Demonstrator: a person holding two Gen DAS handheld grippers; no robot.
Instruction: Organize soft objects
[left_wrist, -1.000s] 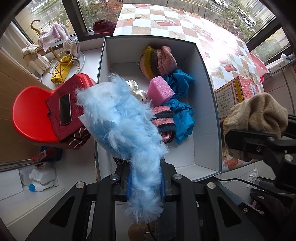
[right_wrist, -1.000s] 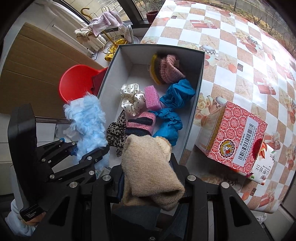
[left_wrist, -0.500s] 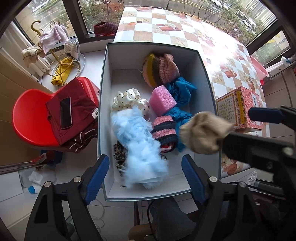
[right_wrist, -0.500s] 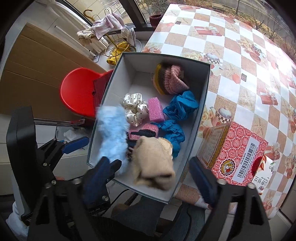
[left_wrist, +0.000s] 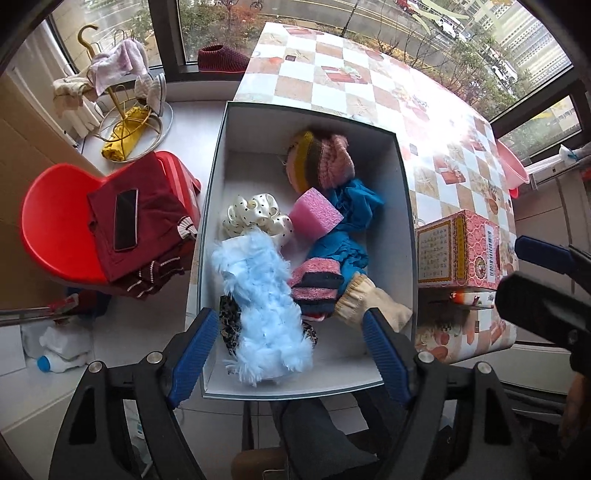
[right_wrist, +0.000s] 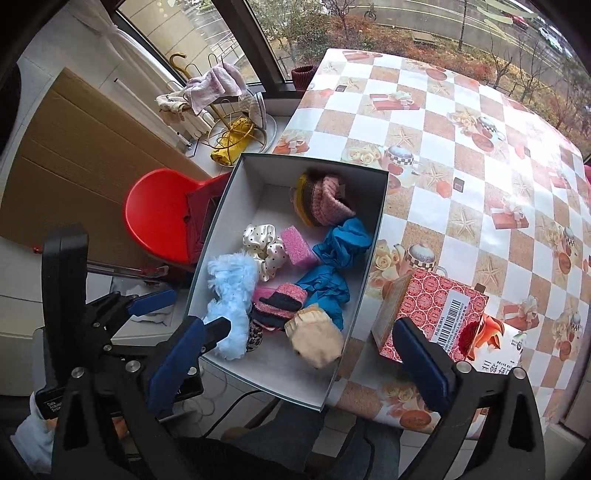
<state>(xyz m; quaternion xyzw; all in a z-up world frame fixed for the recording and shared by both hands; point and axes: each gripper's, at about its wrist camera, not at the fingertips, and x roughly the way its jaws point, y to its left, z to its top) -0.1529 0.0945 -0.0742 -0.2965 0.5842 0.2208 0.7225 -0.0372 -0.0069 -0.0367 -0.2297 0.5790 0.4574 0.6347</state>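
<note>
— Fluffy blue piece (left_wrist: 264, 306) and beige sock (left_wrist: 373, 302) lie in the box (left_wrist: 402, 206); left hand-held gripper (left_wrist: 291, 354) released, right hand-held gripper (right_wrist: 306, 365) opening, empty.
— Box seems to overhang the tabletop (right_wrist: 461, 147); a nudge could tip it.

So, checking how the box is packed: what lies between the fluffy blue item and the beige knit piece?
The pink-and-navy striped knit lies between the fluffy blue item and beige knit, clearest in the left wrist view.
</note>
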